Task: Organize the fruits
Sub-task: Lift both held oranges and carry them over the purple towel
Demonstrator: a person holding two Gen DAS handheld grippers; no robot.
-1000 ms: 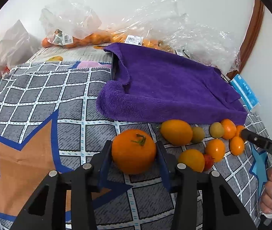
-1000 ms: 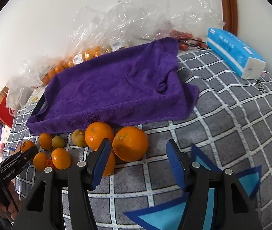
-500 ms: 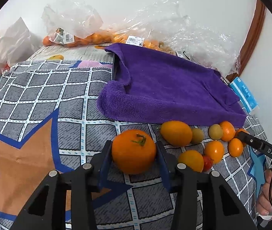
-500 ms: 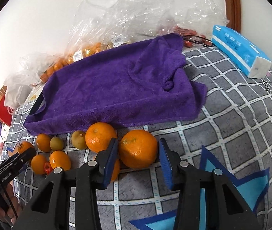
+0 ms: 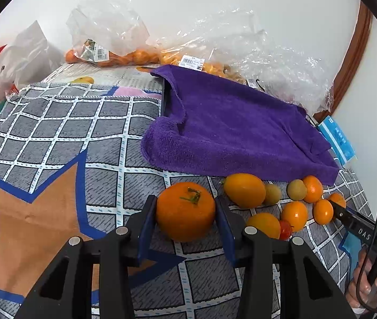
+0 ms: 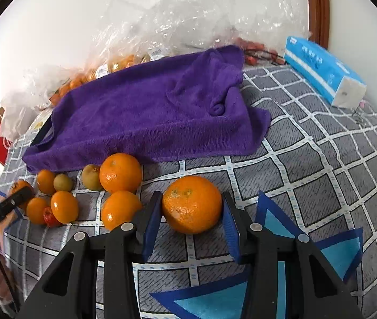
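Two grippers, each closed on one orange. Left gripper (image 5: 185, 228): blue pads pressed against both sides of a large orange with a green stem (image 5: 185, 210), which sits on the grey checked cloth (image 5: 55, 133) in front of the purple towel (image 5: 231, 127). Right gripper (image 6: 191, 223): pads against both flanks of a second large orange (image 6: 191, 204), also resting on the cloth, just right of the loose fruit.

Loose fruit, in a cluster along the towel's near edge: several smaller oranges (image 6: 120, 176), two greenish-brown round fruits (image 6: 63, 182) and one small red fruit (image 6: 48, 216), most touching a neighbour.

Behind the towel: clear plastic bags (image 5: 241, 50) holding more small oranges. Blue tissue pack (image 6: 324, 71) lies at the far right of the cloth, well apart from the fruit.
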